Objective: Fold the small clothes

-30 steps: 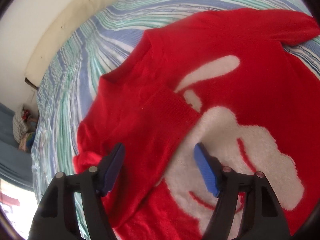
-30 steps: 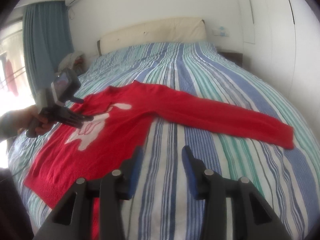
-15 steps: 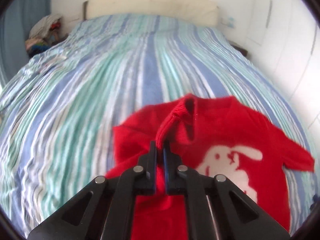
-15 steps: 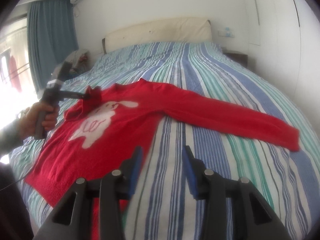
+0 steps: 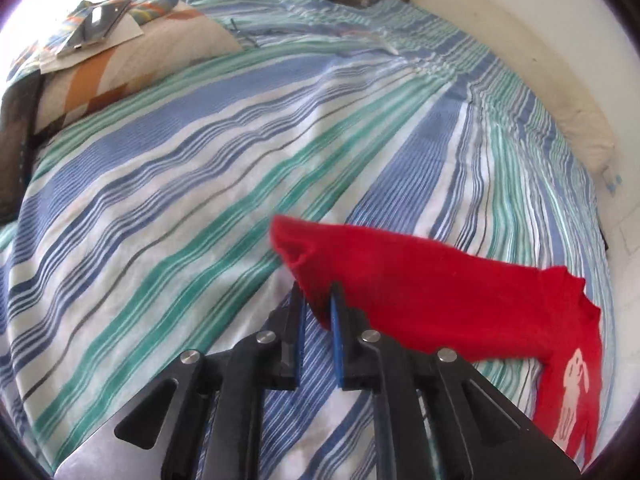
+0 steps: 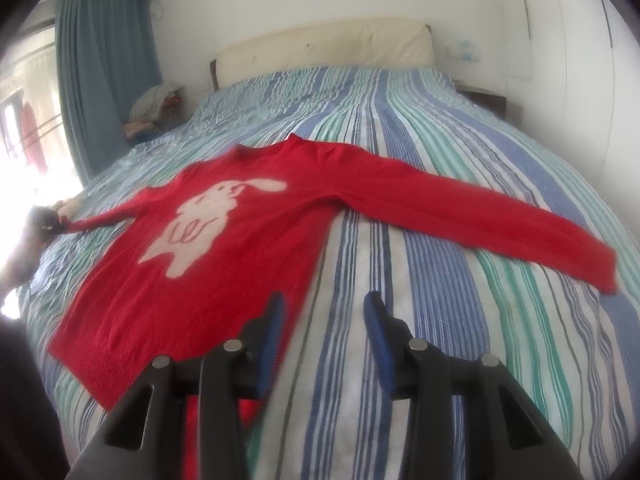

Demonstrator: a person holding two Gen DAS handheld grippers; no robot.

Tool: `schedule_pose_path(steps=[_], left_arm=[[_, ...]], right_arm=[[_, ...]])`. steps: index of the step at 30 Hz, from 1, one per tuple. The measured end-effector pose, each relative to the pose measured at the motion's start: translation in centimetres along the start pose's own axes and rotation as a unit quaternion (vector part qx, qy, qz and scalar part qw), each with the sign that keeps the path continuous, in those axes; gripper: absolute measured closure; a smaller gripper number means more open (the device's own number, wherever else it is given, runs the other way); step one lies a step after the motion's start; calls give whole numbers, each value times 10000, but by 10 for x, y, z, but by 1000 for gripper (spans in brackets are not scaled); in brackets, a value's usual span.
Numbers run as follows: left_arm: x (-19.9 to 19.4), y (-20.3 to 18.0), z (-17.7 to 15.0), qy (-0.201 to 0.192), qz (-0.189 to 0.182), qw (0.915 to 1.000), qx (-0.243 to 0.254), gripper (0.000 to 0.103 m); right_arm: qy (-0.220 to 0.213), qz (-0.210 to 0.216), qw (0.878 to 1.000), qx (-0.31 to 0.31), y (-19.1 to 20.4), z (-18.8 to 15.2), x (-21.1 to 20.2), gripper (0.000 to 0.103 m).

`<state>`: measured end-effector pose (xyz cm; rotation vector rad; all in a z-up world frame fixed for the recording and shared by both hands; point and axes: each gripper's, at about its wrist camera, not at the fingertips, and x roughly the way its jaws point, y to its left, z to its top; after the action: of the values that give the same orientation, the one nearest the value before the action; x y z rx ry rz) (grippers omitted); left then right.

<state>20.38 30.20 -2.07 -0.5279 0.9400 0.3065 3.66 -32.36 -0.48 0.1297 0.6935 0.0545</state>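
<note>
A red sweater (image 6: 240, 248) with a white rabbit lies flat on the striped bed, front up, both sleeves stretched out. Its right sleeve (image 6: 472, 216) reaches toward the bed's right side. My left gripper (image 5: 318, 308) is shut on the left sleeve's cuff (image 5: 304, 256) and holds the sleeve (image 5: 420, 280) pulled out straight; it shows far left in the right wrist view (image 6: 52, 224). My right gripper (image 6: 324, 320) is open and empty, hovering over the bedspread just right of the sweater's hem.
The striped bedspread (image 6: 460, 320) covers the whole bed, with a cream headboard (image 6: 320, 48) behind. A patterned cushion with papers (image 5: 104, 52) lies at the bed's edge. Blue curtains (image 6: 100, 80) and a clothes pile (image 6: 156, 108) stand at the left.
My left gripper shut on the sleeve cuff lying folded over the sweater's chest, then pulled it outward to the left until the sleeve lay straight. My right gripper stayed open and barely moved.
</note>
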Motion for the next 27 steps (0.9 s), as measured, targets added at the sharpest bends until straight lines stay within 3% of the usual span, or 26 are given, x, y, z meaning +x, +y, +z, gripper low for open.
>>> schedule_pose_path(steps=[1, 2, 3, 6, 8, 11, 13, 14, 15, 16, 18, 21, 27], left_arm=[[-1, 6, -3, 54, -142, 9999, -12, 70], [-2, 13, -6, 78, -301, 9995, -32, 44], [-7, 20, -7, 43, -401, 9992, -84, 28], [-14, 37, 7, -129, -652, 9967, -461, 23], [-4, 42, 17, 68, -820, 9947, -611, 21], [18, 32, 24, 303, -679, 9960, -501, 23], [30, 17, 27, 380, -626, 9970, -262, 33], [35, 10, 28, 441, -609, 9971, -137, 51], [40, 3, 28, 513, -530, 9973, -13, 100], [42, -2, 28, 558, -359, 9977, 105, 98], [30, -12, 27, 56, 469, 9982, 380, 100], [13, -15, 25, -704, 1425, 9851, 660, 100], [41, 10, 23, -481, 1618, 9848, 419, 100]], right_arm=[[23, -17, 10000, -17, 1, -1, 2, 63], [42, -42, 10000, -39, 2, -2, 3, 63], [57, -69, 9999, -67, 3, -3, 4, 63], [86, -148, 9998, -120, 3, -6, 7, 63], [111, -159, 9998, -91, 1, -6, 9, 63], [144, -170, 9997, -77, 1, -6, 12, 63], [148, -197, 9996, -119, 3, -6, 14, 63], [149, -216, 9995, -145, 4, -6, 14, 63], [153, -235, 9995, -173, 5, -7, 14, 63], [160, -254, 9994, -199, 5, -7, 14, 63], [182, -299, 9991, -233, 6, -8, 16, 63], [168, -337, 9991, -206, 4, -8, 15, 63], [209, -379, 9990, -86, -4, -8, 18, 63]])
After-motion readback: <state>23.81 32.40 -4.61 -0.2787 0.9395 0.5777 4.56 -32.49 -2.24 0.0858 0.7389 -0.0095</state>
